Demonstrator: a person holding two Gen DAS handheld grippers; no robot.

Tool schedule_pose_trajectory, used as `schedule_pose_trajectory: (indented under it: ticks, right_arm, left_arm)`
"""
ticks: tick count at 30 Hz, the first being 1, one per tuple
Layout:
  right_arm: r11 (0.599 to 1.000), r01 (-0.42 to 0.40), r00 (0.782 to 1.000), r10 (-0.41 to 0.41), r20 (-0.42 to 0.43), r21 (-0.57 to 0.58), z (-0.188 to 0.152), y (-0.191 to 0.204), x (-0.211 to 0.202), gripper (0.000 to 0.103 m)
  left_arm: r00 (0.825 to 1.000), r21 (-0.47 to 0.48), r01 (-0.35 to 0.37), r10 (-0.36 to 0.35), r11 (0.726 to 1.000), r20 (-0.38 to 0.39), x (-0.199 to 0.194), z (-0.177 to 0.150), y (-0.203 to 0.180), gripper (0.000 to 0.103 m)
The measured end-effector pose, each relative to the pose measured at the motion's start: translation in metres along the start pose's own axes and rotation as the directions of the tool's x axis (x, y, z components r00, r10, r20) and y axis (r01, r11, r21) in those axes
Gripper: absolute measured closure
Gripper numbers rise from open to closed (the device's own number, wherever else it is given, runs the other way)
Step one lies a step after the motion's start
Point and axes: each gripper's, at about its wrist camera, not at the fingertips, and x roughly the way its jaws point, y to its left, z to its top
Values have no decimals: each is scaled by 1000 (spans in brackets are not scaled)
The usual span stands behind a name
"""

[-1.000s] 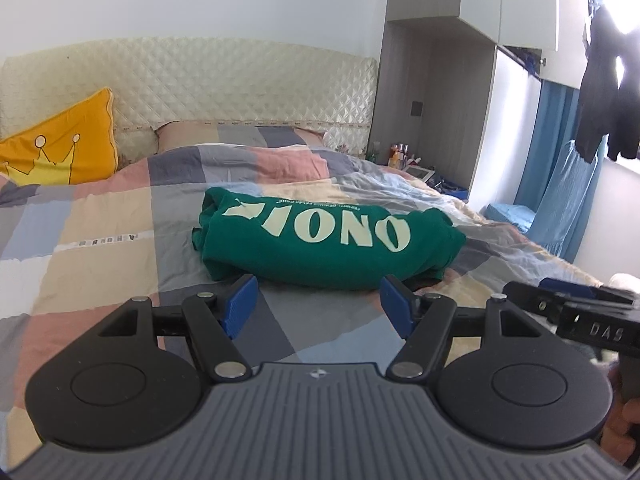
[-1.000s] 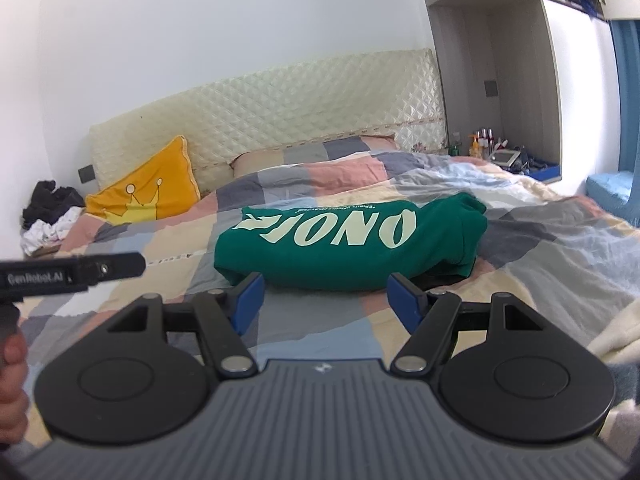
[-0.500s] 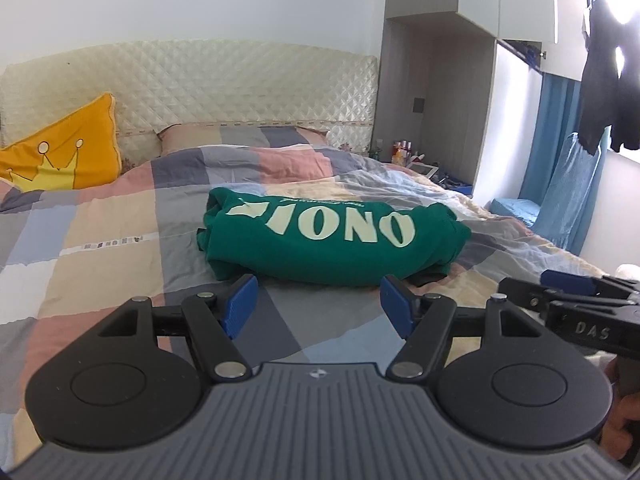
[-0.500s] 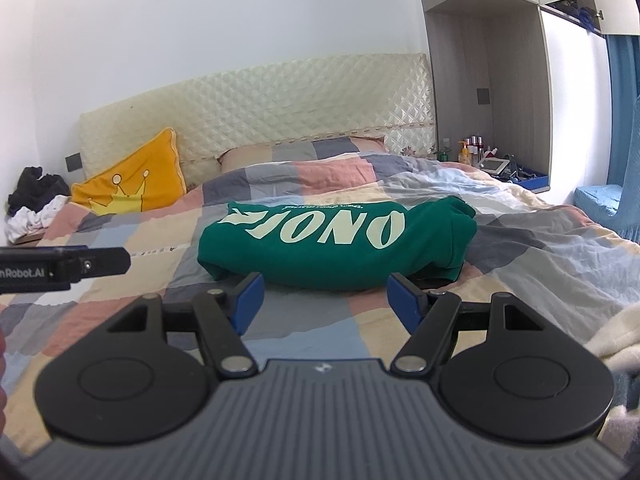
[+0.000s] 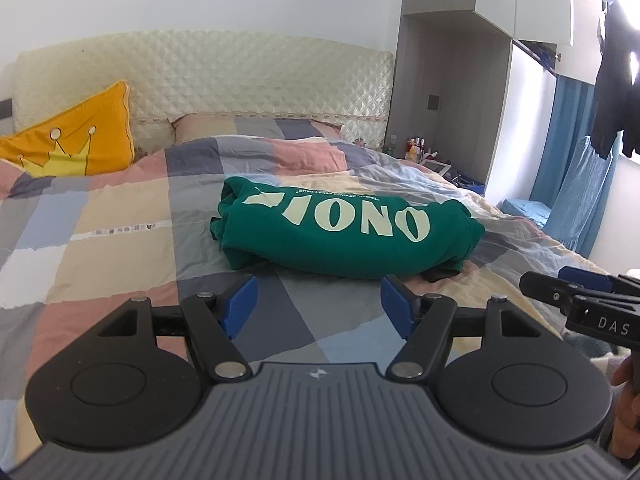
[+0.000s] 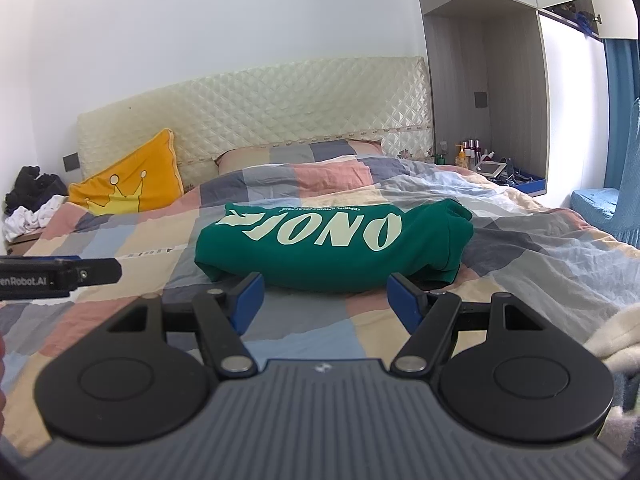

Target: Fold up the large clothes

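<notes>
On the patchwork bed [image 5: 120, 240], the folded green sweatshirt [image 5: 344, 236] lies crosswise just ahead of my left hand-held gripper [image 5: 318, 306] and right hand-held gripper [image 6: 325, 302], both released, empty, about equally near.

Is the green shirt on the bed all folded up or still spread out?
Folded up. The green shirt lies as a compact bundle on the patchwork quilt, edges tucked under, no sleeves sticking out, printed letters on top.
</notes>
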Motion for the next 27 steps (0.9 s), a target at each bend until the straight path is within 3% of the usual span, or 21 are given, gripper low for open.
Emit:
schedule_pose_trajectory:
  ticks: [6,10,16,18,20,27]
  right_arm:
    - [1000,6,1000,-5,-4,11,-1,-3,-1,32]
    - [1000,15,1000,-15,1,7,-1,-3,-1,32]
    - [999,41,999,-41,4,16,-1,-6,0,32]
    - [999,40,999,-40,7,21,-1,-7,0,10]
    - [999,31,999,-31,19,26,-1,-7,-1,0]
    - [999,32,999,-32,9,7,-1,-4,1,0]
  left_arm:
    - [1000,-15,3,-3,1000,-9,0,3,5,24]
    - [1000,15,9,-9,1000,12,-5,1,-1,4]
    - [1000,16,-26,26,1000,12,-8,0,-1,1]
    - [1000,0,-29,29,1000,6,-9,0,2,1]
    - [999,-13,-31,31,999,5,-10,0,5,1]
    - [999,-26,-38,39,999,4,-14,0,9,1]
